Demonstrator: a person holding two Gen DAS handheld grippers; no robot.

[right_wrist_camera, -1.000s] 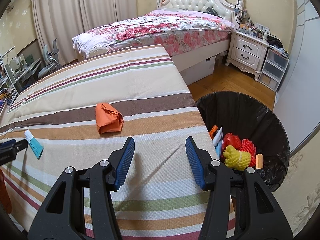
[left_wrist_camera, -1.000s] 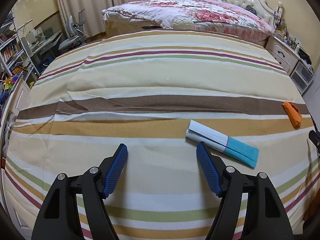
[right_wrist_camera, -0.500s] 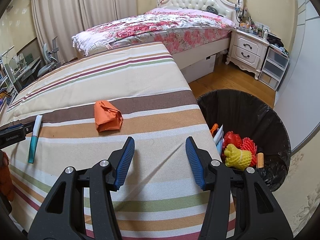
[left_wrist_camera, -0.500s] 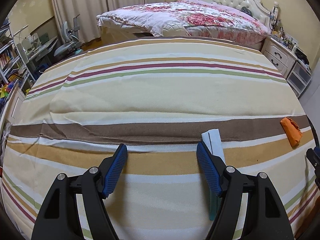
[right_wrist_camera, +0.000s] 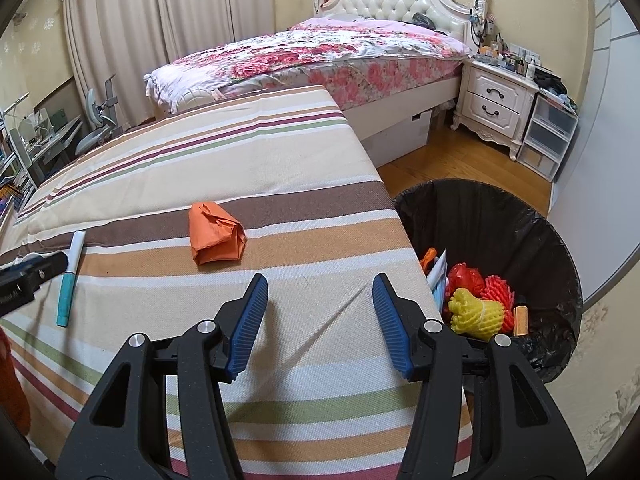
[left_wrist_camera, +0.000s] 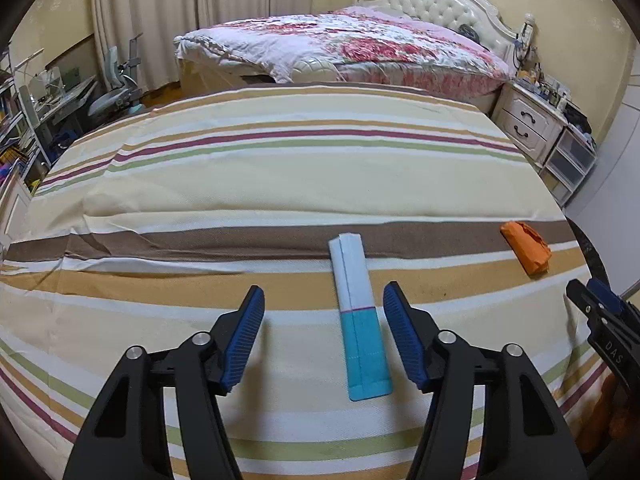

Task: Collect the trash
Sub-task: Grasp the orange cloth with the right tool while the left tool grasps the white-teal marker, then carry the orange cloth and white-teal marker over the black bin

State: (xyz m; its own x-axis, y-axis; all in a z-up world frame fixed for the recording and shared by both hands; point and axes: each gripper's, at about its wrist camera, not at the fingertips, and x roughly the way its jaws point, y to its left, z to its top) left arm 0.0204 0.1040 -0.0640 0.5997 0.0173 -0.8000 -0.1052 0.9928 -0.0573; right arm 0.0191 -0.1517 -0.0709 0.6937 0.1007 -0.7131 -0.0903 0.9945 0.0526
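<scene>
A flat white and teal packet (left_wrist_camera: pixel 358 312) lies lengthwise on the striped bedspread (left_wrist_camera: pixel 240 184). It sits between the fingers of my left gripper (left_wrist_camera: pixel 324 289), nearer the right finger. The jaws are closing, and neither pad touches the packet. In the right wrist view the same packet (right_wrist_camera: pixel 70 276) shows at far left beside the left gripper's tip (right_wrist_camera: pixel 30 274). A crumpled orange paper (right_wrist_camera: pixel 216 234) rests on the brown stripe, ahead and left of my right gripper (right_wrist_camera: pixel 320 280), which is open and holds nothing. The orange paper (left_wrist_camera: pixel 526 246) also shows at right in the left wrist view.
A black-lined trash bin (right_wrist_camera: pixel 500 208) stands on the wooden floor off the bed's right edge, holding yellow and red foam nets and other scraps. A flowered bed (right_wrist_camera: pixel 320 52), a white nightstand (right_wrist_camera: pixel 496 100) and plastic drawers (right_wrist_camera: pixel 548 136) lie beyond. A desk and chair (left_wrist_camera: pixel 108 92) stand at left.
The left gripper shifted so the packet, earlier beside and under its right finger, now lies between the fingers, and the jaws have narrowed. The right gripper kept still.
</scene>
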